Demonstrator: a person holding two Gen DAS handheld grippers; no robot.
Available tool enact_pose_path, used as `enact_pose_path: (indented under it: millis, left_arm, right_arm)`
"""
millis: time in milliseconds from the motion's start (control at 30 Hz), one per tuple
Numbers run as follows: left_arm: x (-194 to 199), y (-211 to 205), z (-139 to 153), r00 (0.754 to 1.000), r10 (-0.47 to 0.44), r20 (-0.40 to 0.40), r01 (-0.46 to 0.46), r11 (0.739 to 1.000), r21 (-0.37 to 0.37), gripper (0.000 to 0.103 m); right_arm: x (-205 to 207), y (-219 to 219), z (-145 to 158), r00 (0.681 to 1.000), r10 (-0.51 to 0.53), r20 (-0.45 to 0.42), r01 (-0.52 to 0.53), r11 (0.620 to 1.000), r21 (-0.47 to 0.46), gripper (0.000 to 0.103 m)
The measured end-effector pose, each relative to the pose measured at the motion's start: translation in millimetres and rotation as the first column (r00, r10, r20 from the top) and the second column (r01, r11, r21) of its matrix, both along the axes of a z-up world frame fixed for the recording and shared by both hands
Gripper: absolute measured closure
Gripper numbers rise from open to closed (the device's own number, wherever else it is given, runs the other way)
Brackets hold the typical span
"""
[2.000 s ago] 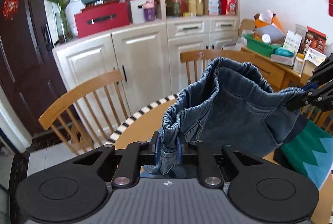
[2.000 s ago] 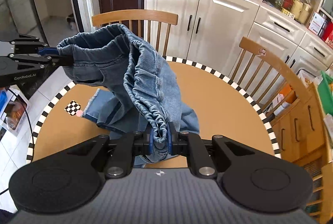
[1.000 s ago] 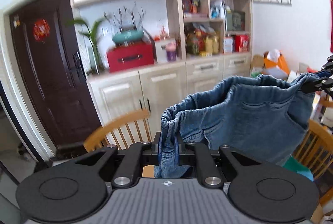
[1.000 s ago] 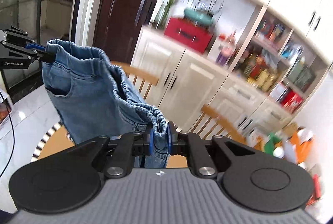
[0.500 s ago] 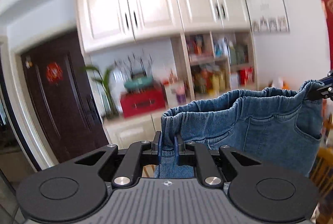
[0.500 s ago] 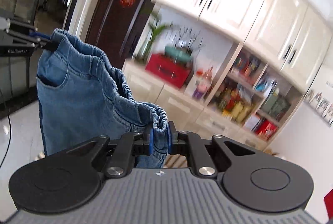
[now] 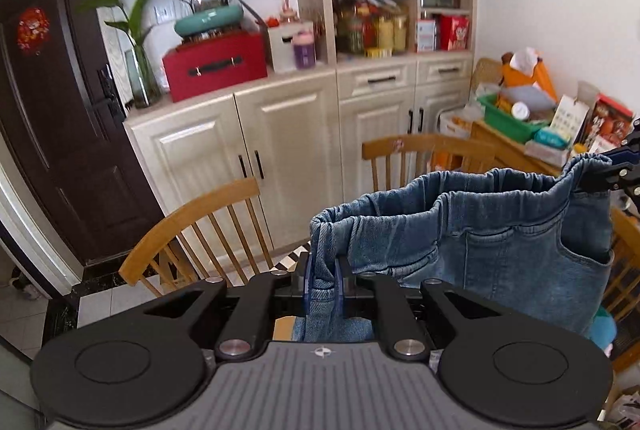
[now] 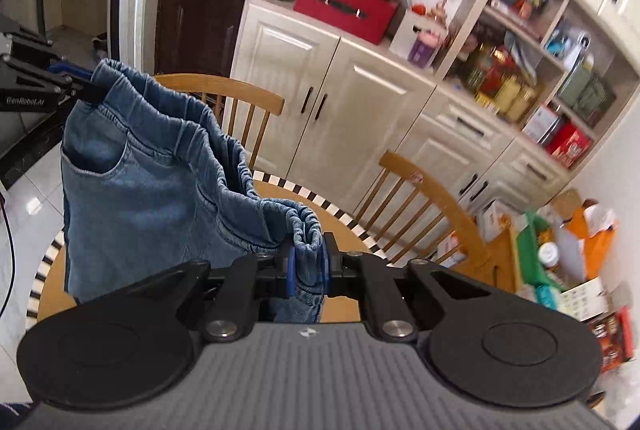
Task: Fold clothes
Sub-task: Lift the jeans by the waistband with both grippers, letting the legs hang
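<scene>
A pair of blue jeans (image 7: pixel 500 242) with an elastic waistband hangs in the air, stretched between my two grippers. My left gripper (image 7: pixel 322 282) is shut on one end of the waistband. My right gripper (image 8: pixel 308 266) is shut on the other end. Each gripper shows in the other's view: the right one at the far right of the left wrist view (image 7: pixel 612 166), the left one at the far left of the right wrist view (image 8: pixel 68 82). The jeans (image 8: pixel 140 190) hang down over the round table (image 8: pixel 332 306); the legs are hidden below.
The wooden table has a black-and-white checked rim (image 8: pixel 304 194). Two wooden chairs (image 8: pixel 224 94) (image 8: pixel 424 198) stand behind it, before cream cabinets (image 7: pixel 288 150). A cluttered side table (image 7: pixel 520 150) stands at right. A green garment (image 7: pixel 602 326) lies under the jeans.
Both grippers rose high with the jeans, pulling the waistband straight, and have now come back down; table and chairs are in view again.
</scene>
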State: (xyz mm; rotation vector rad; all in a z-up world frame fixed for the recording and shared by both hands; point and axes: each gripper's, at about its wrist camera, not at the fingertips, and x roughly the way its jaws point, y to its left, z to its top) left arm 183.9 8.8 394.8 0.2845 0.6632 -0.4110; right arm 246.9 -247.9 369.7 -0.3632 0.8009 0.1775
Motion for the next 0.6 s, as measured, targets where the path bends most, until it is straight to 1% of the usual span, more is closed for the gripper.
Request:
enact_pose_path:
  millis: [133,300,433,600]
  left_arm:
    - [60.5,-4.2,-34.1,1.000,-0.007,-0.029,0.008,1.000,0.025,0.091]
    - [129.0,-20.4,-74.6,0.997,-0.031,-0.070,0.033,0.999,0.034,0.091]
    - [183.7,-36.0,-107.3,0.994,-0.045,-0.097,0.049,0.998,0.035,0.091]
    - [243.9,-64.5,-151.6,0.989,-0.069,-0.128,0.074,0.997,0.036,0.091]
  right_arm:
    - [35.5,-7.6,-26.2,0.999,-0.023,-0.042,0.024,0.999,0.032,0.091]
    - [87.9,-23.5,-52.8,0.995,-0.064,-0.077,0.068,0.997,0.047,0.091]
    - [127.9,-42.5,-72.6,0.990,-0.102,-0.099,0.109,0.992,0.062,0.091]
    - [176.7,-64.2,-105.2,0.980,-0.147,-0.133,0.156,0.986,0.056,0.091]
